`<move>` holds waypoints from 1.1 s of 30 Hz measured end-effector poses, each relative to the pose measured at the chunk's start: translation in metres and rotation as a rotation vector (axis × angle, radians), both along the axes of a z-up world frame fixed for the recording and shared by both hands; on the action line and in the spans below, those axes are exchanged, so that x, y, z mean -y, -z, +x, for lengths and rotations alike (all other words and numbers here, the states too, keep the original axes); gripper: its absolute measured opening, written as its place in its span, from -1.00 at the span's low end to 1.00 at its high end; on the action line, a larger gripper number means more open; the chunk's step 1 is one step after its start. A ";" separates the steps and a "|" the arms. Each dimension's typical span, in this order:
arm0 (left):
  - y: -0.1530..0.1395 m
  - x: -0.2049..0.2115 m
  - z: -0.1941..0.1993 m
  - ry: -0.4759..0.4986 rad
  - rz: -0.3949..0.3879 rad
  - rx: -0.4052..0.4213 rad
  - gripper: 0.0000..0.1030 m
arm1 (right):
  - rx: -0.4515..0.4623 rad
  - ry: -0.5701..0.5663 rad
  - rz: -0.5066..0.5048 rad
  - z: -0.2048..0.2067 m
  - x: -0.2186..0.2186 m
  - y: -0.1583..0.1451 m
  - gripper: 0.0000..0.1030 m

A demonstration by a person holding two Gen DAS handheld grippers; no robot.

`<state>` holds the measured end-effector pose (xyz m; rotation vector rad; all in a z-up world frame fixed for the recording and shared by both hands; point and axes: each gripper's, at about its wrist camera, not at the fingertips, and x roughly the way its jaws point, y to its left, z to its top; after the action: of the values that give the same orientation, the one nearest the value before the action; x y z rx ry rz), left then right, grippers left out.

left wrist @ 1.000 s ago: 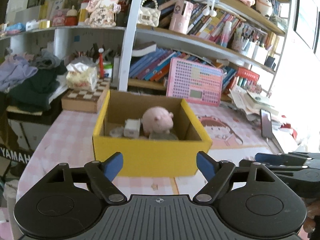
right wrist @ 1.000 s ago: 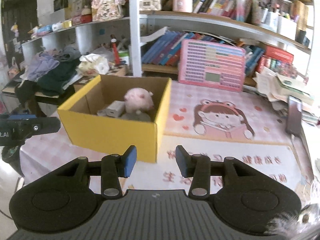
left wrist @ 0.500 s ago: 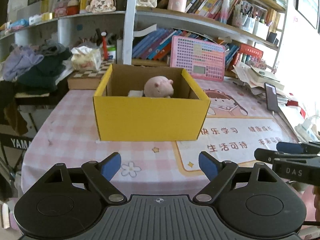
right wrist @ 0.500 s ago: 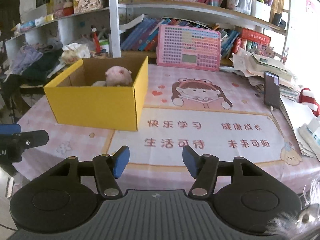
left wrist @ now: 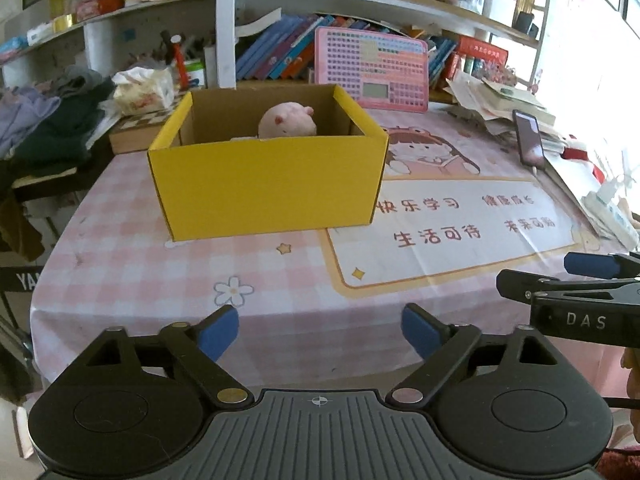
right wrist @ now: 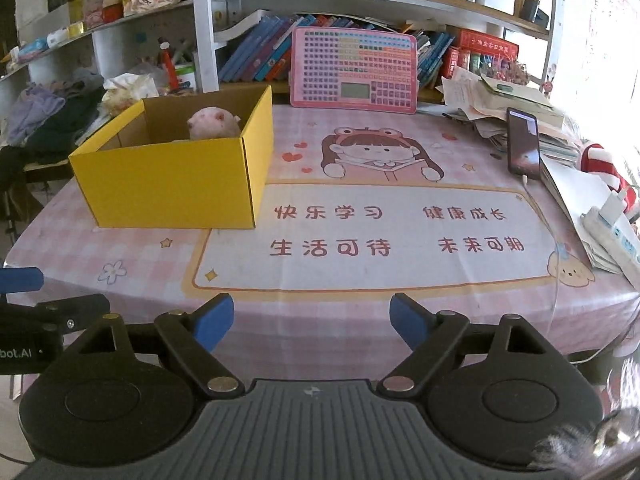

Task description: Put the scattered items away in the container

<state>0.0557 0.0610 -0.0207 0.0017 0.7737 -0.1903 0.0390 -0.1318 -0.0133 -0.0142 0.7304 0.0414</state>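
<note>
A yellow cardboard box (left wrist: 264,188) stands on the pink checked tablecloth; it also shows in the right wrist view (right wrist: 172,182). A pink plush pig (left wrist: 286,122) sits inside it, its top showing over the rim, also in the right wrist view (right wrist: 214,124). My left gripper (left wrist: 320,330) is open and empty, held back over the table's front edge. My right gripper (right wrist: 312,320) is open and empty, also near the front edge, to the right of the box. Each gripper appears at the edge of the other's view.
A printed mat (right wrist: 372,236) covers the table's middle. A pink keypad board (right wrist: 354,70) leans against the bookshelf. A phone (right wrist: 522,144), stacked papers (right wrist: 504,100) and a power strip (right wrist: 612,232) sit at the right. Clothes (left wrist: 44,128) pile at the left.
Both grippers have pulled back from the box toward the table's front edge, so the box looks smaller and farther. The right gripper's jaws have opened wider.
</note>
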 end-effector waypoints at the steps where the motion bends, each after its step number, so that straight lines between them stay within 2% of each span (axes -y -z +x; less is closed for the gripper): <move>1: 0.000 0.000 0.000 -0.002 -0.003 -0.005 0.83 | -0.002 -0.001 -0.001 0.000 0.000 0.000 0.68; 7: 0.008 -0.002 -0.003 -0.010 -0.014 -0.051 0.84 | -0.017 -0.016 -0.013 -0.007 -0.004 0.002 0.78; 12: 0.009 -0.003 -0.007 -0.020 -0.016 -0.061 0.96 | -0.029 -0.019 -0.020 -0.012 -0.004 0.003 0.84; 17: 0.010 -0.004 -0.009 -0.015 -0.019 -0.072 1.00 | -0.025 -0.020 -0.023 -0.017 -0.006 0.002 0.95; 33: 0.012 -0.013 -0.012 -0.026 -0.018 -0.085 1.00 | -0.026 -0.018 -0.023 -0.021 -0.011 0.001 1.00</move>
<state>0.0441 0.0735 -0.0322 -0.0335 0.8566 -0.1739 0.0183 -0.1207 -0.0146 -0.0420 0.7572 0.0509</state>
